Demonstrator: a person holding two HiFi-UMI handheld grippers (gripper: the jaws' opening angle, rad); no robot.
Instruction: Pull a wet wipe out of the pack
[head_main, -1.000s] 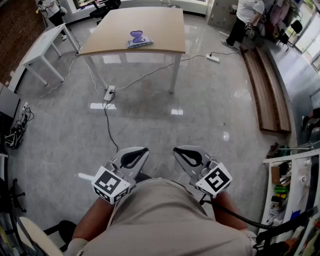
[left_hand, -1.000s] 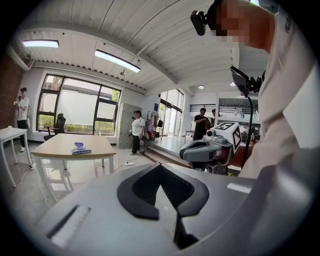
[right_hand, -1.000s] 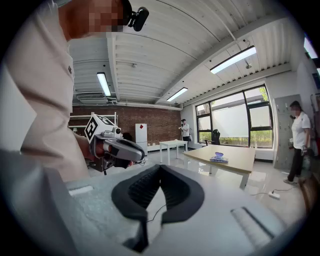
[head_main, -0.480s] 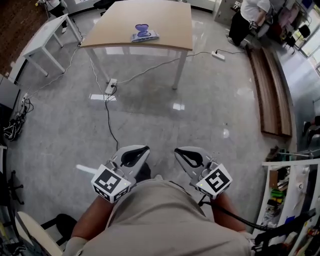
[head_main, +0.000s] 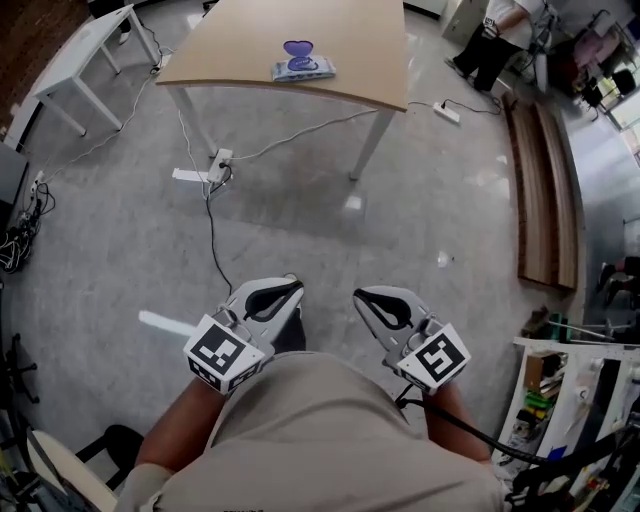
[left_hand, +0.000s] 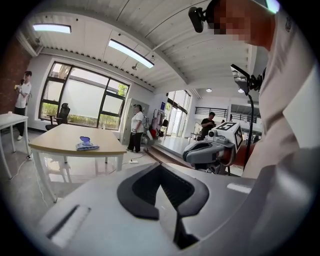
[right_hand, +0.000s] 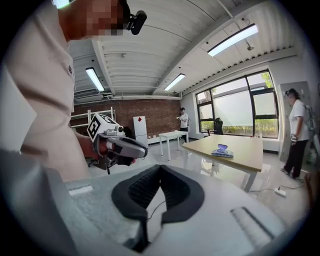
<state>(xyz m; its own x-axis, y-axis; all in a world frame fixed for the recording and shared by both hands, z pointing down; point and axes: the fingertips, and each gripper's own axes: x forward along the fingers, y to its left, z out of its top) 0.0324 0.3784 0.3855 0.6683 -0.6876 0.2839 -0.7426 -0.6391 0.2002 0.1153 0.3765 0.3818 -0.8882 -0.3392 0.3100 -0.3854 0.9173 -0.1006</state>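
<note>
The wet wipe pack (head_main: 303, 68) is seen lying flat on the light wooden bench (head_main: 240, 40), close to the front edge, and a purple part is raised on its top. The bench is carried by white legs and stands on a grey polished floor (head_main: 420, 250), in which light is reflected. Under the bench a power strip (head_main: 218, 160) is laid, and a black cable (head_main: 211, 235) is led from it over the floor. A white table (head_main: 75, 60) is placed to the left, long wooden boards (head_main: 545, 190) to the right, and a person (head_main: 497, 40) is standing behind them. Large windows (left_hand: 85, 102), a brick wall (right_hand: 150, 112) and ceiling lamps (left_hand: 130, 52) are shown in the gripper views.

Well apart from the pack, the left tool (head_main: 291, 284) and the right tool (head_main: 358, 294) are held side by side before the body. The jaws of each are pressed together at the tips, and nothing is pinched between them.
</note>
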